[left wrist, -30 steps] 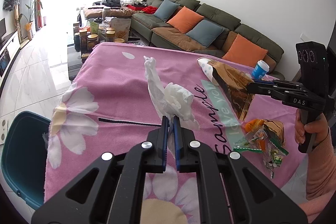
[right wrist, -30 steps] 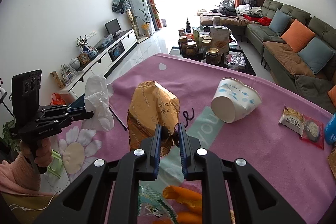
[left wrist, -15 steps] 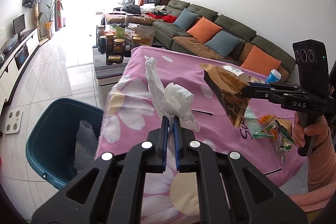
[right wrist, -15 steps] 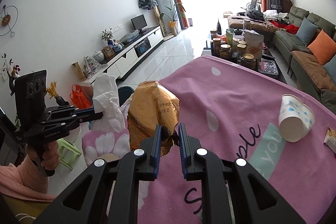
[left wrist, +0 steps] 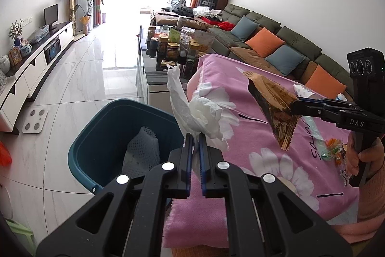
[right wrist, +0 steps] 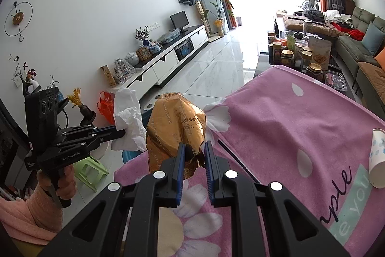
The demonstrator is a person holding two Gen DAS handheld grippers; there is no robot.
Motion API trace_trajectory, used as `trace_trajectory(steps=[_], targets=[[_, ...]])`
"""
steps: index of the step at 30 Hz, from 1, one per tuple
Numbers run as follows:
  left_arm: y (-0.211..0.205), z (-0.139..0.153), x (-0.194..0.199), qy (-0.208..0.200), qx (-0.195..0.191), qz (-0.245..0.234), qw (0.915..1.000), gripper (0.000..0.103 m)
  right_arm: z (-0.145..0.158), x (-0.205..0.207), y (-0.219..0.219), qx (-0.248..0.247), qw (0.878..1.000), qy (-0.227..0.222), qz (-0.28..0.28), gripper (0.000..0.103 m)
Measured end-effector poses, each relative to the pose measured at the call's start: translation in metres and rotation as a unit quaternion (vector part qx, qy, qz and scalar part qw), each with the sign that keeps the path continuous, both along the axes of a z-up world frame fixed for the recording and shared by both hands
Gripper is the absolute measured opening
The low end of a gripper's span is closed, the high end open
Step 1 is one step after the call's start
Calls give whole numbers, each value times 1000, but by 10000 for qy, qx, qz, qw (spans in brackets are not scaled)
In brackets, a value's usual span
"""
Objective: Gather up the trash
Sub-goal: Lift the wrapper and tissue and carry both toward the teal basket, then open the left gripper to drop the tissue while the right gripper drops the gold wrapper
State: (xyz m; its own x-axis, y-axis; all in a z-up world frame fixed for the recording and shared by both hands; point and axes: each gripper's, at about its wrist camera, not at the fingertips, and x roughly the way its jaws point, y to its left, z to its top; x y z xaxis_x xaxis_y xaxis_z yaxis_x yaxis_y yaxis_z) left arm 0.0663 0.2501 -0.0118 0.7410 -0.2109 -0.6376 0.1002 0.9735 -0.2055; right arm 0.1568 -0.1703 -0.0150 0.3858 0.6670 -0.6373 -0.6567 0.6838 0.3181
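My left gripper (left wrist: 196, 136) is shut on a crumpled white tissue (left wrist: 204, 112), held at the table's left edge, beside and above a teal trash bin (left wrist: 96, 136) on the floor. My right gripper (right wrist: 194, 148) is shut on a gold snack wrapper (right wrist: 175, 124), held above the pink flowered tablecloth (right wrist: 288, 124). The right gripper also shows in the left wrist view (left wrist: 297, 104) with the wrapper (left wrist: 272, 107). The left gripper (right wrist: 124, 134) and tissue (right wrist: 127, 117) show in the right wrist view. White mesh packing (left wrist: 142, 148) lies in the bin.
A paper cup (right wrist: 377, 160) lies on its side on the table's right. Small colourful wrappers (left wrist: 333, 151) lie near the front edge. A glass coffee table with several jars (left wrist: 173, 49) stands beyond, a green sofa (left wrist: 276, 45) to the right. A green stool (right wrist: 91, 170) is on the floor.
Both grippers have swung left with their loads, from over the table's middle toward its left edge. The teal bin has come into full view below the tissue.
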Motion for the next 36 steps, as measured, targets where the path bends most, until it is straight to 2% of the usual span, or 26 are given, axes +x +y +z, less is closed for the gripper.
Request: trace_trajectory(steps=[15,36], targets=[[54,-16,1,210,98,632,9977,6,-7,9,61,4,9992,137,373,15],[82,-63,28,759,77,1060,9914,6,-33,29,130,-329,9973,443,489,16]])
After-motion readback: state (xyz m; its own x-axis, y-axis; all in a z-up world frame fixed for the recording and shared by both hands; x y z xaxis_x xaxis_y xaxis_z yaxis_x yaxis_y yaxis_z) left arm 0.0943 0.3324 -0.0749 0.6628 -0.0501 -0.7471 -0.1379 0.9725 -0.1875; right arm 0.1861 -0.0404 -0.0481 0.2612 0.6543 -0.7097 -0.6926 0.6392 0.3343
